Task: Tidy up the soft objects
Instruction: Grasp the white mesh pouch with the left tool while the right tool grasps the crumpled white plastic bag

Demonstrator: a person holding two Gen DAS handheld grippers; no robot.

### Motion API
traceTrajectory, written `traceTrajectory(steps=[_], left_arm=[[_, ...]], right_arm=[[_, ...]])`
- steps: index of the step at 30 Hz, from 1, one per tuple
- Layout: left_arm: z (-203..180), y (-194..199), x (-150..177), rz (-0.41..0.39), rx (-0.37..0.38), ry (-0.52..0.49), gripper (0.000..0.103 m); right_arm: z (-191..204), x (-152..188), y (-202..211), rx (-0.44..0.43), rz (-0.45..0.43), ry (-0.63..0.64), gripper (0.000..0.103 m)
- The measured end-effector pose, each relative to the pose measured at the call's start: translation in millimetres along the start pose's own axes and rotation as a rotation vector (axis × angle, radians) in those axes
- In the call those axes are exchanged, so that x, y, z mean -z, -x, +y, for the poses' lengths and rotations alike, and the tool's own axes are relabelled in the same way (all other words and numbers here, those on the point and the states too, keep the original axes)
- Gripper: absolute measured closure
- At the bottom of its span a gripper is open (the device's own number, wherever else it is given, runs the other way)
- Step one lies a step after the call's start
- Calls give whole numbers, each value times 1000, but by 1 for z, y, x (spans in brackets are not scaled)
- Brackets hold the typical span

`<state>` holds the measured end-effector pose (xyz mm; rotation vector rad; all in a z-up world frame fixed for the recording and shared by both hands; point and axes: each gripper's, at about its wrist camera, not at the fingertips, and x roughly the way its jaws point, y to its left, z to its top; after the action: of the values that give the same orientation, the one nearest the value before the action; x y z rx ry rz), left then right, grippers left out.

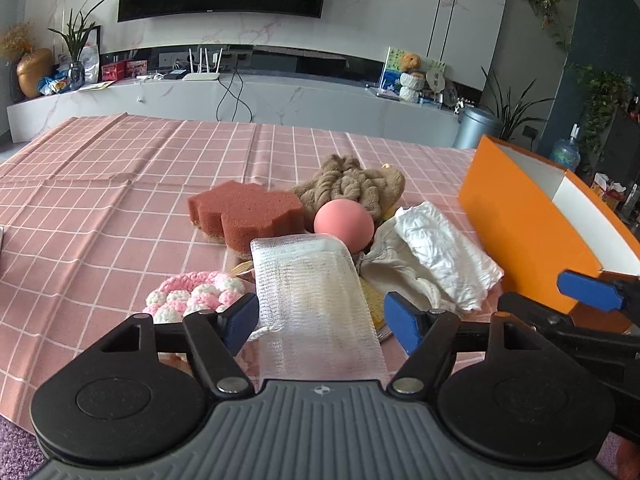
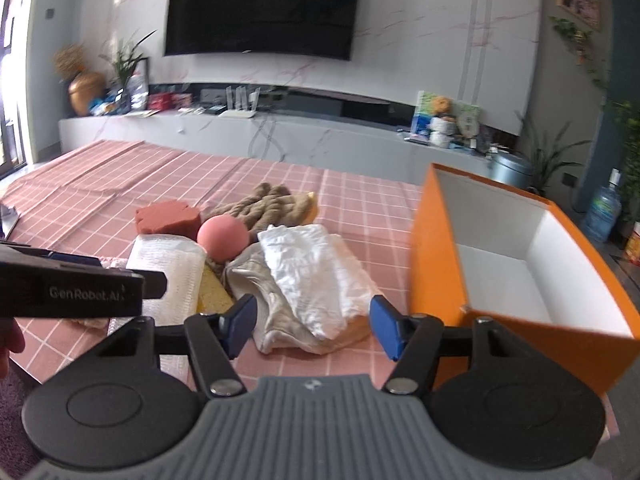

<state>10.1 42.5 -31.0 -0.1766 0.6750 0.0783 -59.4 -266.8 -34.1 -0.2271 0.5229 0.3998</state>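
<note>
A pile of soft things lies on the pink checked tablecloth (image 1: 100,184): a red-brown sponge (image 1: 244,210), a pink ball (image 1: 343,223), a tan knitted rope toy (image 1: 352,184), a white mesh pouch (image 1: 312,300), a crumpled white cloth (image 1: 436,252) and a pink-and-white crochet coaster (image 1: 196,294). My left gripper (image 1: 322,322) is open, its blue pads either side of the mesh pouch's near end. My right gripper (image 2: 312,330) is open just before the white cloth (image 2: 308,272). An empty orange box (image 2: 508,264) stands to the right.
The left gripper's black body (image 2: 72,292) shows at the left in the right wrist view. A yellow sponge (image 2: 214,290) lies under the pouch. Beyond the table are a TV console (image 1: 240,100), a metal bin (image 1: 476,126) and plants.
</note>
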Motion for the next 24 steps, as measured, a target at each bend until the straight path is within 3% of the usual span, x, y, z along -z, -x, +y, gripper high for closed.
traceTrajectory(steps=[8, 10, 14, 17, 20, 24], left_arm=[[-2, -33, -4, 54, -12, -26, 19], [-5, -40, -3, 62, -14, -48, 19], [-11, -52, -1, 76, -25, -103, 19], [-11, -57, 0, 87, -32, -106, 27], [-10, -58, -1, 87, -27, -100, 42], [-9, -56, -3, 84, -10, -96, 57]], right_arm=[[-11, -20, -55, -50, 29, 70, 43], [-13, -22, -67, -66, 47, 67, 36], [-15, -23, -90, -85, 82, 47, 33], [-17, -22, -104, -111, 115, 15, 34], [-20, -20, -112, -135, 133, -8, 44], [-23, -18, -117, -182, 164, -62, 70]])
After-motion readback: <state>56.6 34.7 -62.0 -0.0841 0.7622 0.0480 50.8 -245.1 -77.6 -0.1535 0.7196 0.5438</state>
